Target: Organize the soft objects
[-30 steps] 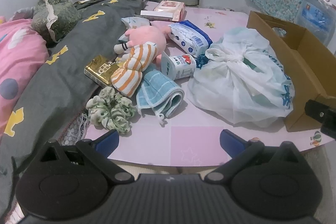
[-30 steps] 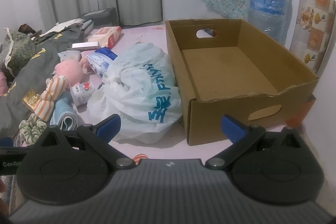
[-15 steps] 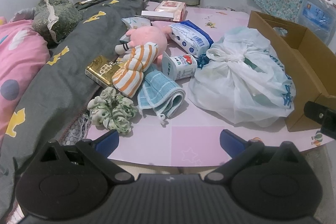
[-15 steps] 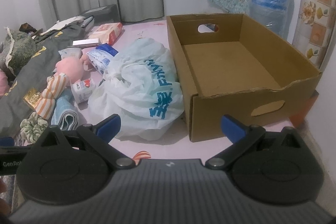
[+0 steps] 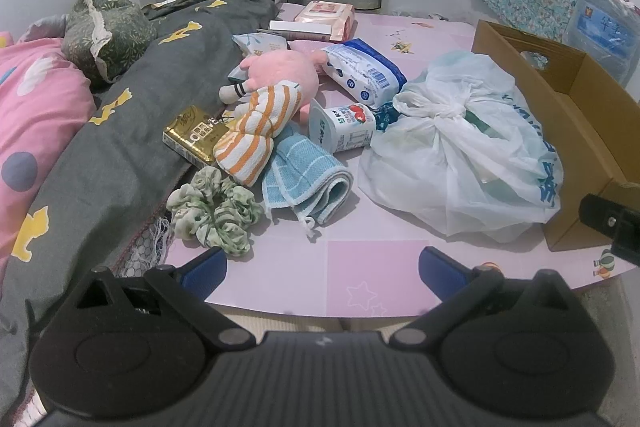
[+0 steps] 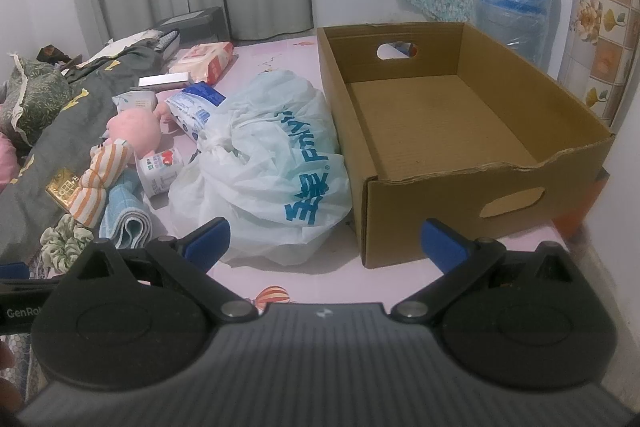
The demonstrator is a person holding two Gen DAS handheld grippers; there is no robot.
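Both the left gripper (image 5: 322, 267) and right gripper (image 6: 324, 239) are wide apart, holding nothing. The green scrunchie (image 5: 216, 213) lies just ahead of the left one.

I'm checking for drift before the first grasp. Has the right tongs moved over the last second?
Yes. In the right wrist view the cardboard box sits further right and slightly lower than a second ago, so the right tongs have swung slightly left, jaws open.

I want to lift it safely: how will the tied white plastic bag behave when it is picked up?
The white plastic bag will probably sag, since its film is thin and crumpled. Its knot looks the firmest hold. The film may slip between the fingers.
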